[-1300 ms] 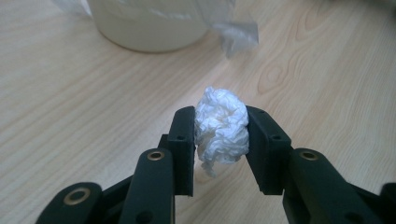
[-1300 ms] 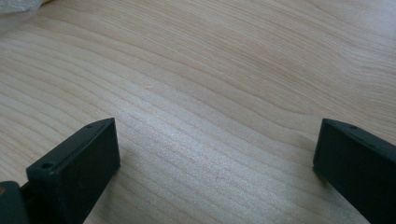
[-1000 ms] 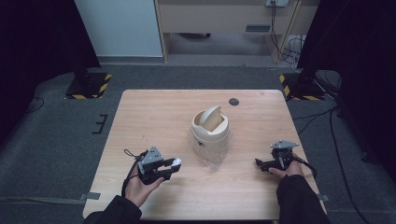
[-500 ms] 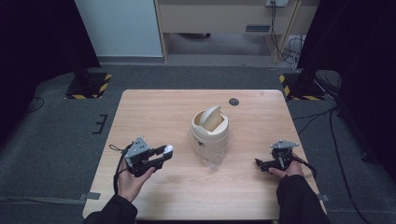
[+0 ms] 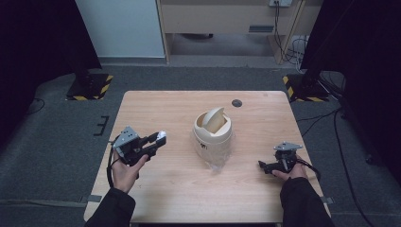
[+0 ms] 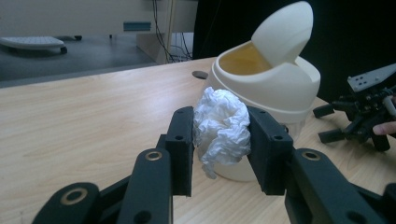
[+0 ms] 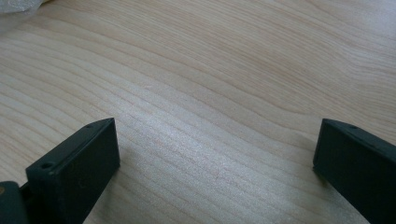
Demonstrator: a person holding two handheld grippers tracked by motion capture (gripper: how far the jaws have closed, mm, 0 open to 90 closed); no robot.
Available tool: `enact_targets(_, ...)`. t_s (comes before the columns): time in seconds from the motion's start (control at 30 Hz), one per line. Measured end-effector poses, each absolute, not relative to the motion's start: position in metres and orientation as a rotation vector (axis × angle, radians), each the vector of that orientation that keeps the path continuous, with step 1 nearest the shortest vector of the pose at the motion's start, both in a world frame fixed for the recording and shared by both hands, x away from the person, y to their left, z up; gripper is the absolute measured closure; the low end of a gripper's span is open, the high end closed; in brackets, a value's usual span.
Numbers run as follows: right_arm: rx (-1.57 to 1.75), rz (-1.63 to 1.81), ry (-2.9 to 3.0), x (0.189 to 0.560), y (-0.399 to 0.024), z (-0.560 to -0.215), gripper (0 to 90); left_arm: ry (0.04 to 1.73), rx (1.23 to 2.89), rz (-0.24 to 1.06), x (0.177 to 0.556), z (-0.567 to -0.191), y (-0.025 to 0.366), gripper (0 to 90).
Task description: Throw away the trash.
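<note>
A: The left tool (image 5: 160, 138) sits at about eight o'clock on the pale wooden tabletop (image 5: 179, 189), raised off the wood in the person's left hand (image 5: 125, 170). Its jaws are clenched on a crumpled white wad of tissue paper (image 6: 222, 126), which bulges up between the two black pads.

B: And the right tool (image 5: 265, 165)?

A: At about four o'clock, low over the wood in the right hand (image 5: 291, 172). In the right gripper view its jaws stand wide apart with bare wood grain between them, so it is released and holds nothing.

B: Where does the paper sit against the bin?

A: In the left gripper view the wad is in front of the cream plastic desktop bin with a swing lid (image 5: 213, 130), apart from it. In the high view the bin stands near the centre of the tabletop, at roughly two o'clock from the left tool.

B: The lid?

A: Tilted, so the opening shows beneath its raised edge. A crinkled clear plastic film (image 5: 215, 163) lies at the bin's near foot.

B: Anything farther off?

A: A small dark round disc (image 5: 237, 102) near the far edge, at about twelve o'clock.
</note>
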State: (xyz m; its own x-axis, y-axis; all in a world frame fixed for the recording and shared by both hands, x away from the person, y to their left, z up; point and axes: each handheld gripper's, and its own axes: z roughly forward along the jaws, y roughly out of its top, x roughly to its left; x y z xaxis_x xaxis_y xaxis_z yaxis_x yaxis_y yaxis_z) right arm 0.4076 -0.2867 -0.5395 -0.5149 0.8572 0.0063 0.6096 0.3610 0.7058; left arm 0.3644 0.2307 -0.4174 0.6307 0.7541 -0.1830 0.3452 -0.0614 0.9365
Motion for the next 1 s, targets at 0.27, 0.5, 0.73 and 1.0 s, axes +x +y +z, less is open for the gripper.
enact_targets(0.27, 1.285, 0.940, 2.265, 0.408, -0.287, -0.540, 0.6, 0.905, 1.633, 0.453, 0.377, -0.408, 0.231, 62.9)
enact_targets(0.5, 1.285, 0.940, 2.265, 0.408, -0.287, -0.540, 0.6, 0.901, 1.617, 0.472, 0.389, -0.401, 0.228, 62.7)
enact_targets(0.73, 1.285, 0.940, 2.265, 0.408, -0.287, -0.540, 0.6, 0.896, 1.604, 0.478, 0.401, -0.395, 0.219, 62.4)
enact_targets(1.0, 1.285, 0.940, 2.265, 0.408, -0.287, -0.540, 0.6, 0.883, 1.611, 0.467, 0.414, -0.393, 0.205, 62.0)
